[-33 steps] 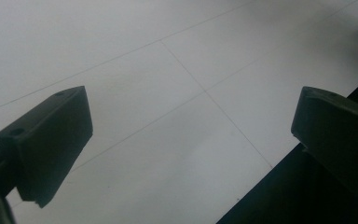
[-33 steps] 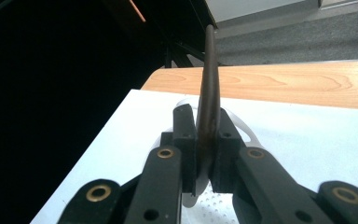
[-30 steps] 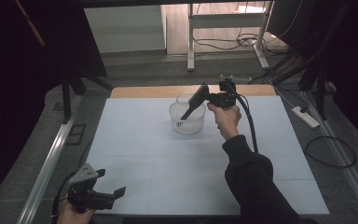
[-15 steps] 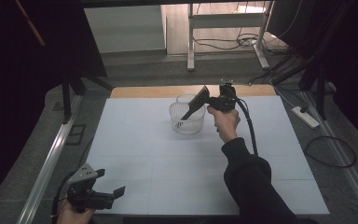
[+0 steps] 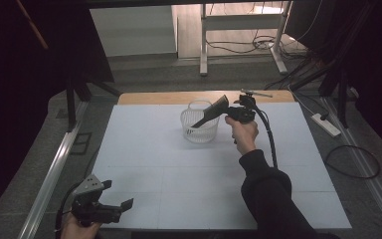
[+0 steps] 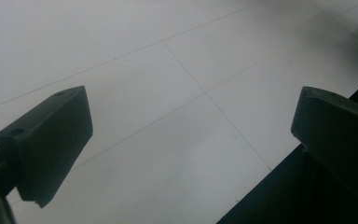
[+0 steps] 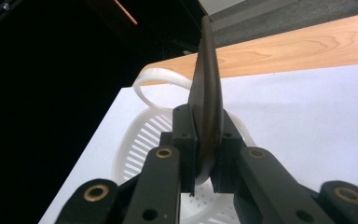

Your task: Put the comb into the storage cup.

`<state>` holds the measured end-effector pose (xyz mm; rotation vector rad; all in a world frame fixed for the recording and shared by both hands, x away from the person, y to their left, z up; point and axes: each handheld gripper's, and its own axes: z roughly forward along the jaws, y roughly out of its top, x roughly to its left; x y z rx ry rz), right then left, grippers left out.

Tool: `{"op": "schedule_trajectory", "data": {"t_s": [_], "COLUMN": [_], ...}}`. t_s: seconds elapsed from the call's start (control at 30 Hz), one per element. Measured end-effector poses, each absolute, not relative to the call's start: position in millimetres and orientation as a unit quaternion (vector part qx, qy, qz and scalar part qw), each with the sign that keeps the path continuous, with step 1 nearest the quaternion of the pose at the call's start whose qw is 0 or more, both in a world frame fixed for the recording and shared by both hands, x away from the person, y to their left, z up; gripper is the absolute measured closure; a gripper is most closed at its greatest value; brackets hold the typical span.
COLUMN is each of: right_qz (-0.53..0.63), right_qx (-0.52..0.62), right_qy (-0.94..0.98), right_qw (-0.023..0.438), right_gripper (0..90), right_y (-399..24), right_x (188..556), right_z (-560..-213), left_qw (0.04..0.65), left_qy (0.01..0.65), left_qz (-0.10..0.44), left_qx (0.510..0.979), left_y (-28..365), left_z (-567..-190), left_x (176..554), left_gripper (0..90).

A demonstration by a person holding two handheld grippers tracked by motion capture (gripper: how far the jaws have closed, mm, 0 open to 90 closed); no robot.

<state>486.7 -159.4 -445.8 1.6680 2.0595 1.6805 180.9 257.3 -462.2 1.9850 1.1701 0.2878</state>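
White slotted plastic basket near worktop's far edge; my right gripper clamps dark flat comb-like tool, tip over rim, unreleased; left gripper gapes, empty.

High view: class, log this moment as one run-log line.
right gripper: shut on dark comb | comb: over white basket | left gripper: open, empty

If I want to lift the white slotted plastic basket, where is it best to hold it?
Probably by the arched handle of the white slotted plastic basket, from above: it rises over the rim, though the dark flat tool in the right gripper leans across the opening.
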Motion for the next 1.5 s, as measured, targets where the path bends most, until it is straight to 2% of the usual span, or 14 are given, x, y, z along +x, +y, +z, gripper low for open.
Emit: {"op": "schedule_trajectory", "data": {"t_s": [0.57,1.0,1.5], "right_qz": [0.510,0.499,0.484], "right_qx": [0.548,0.544,0.530], "right_qy": [0.662,0.674,0.694], "right_qw": [0.019,0.029,0.058], "right_gripper": [75.1,58.6,45.2], "right_y": [-168,-167,-169], "right_x": [487,486,483], "right_z": [-458,-457,-451], "left_qw": [0.398,0.395,0.394], "left_qy": [0.463,0.462,0.462], "left_qz": [0.114,0.116,0.115], "left_qx": [0.784,0.785,0.786], "left_y": [257,257,257], "left_z": [-462,-462,-462], "left_x": [181,181,181], "left_gripper": [0.0,0.0,0.3]}}
